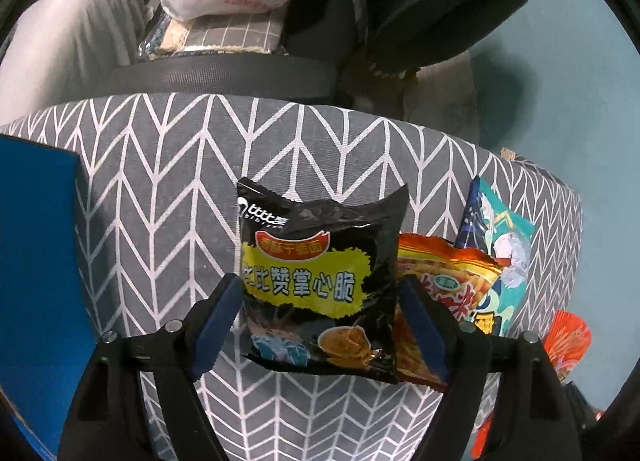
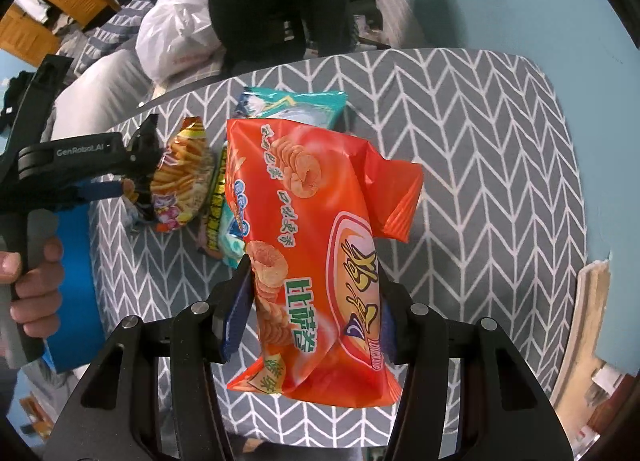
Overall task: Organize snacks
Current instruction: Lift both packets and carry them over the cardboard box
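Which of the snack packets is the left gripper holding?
The black noodle-snack packet with the yellow label, pinched between the left gripper fingers. The large orange ring-snack bag sits in the right gripper; the others lie on the cloth.

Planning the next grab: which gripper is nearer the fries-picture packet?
Left. The left gripper sits right beside the fries-picture packet; the right gripper holds off, across the snack pile.

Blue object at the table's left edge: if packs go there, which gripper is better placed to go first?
Left, probably. The left gripper, shut on the black pack, sits right beside the blue object. The right gripper, shut on the orange pack, is over the middle of the table.
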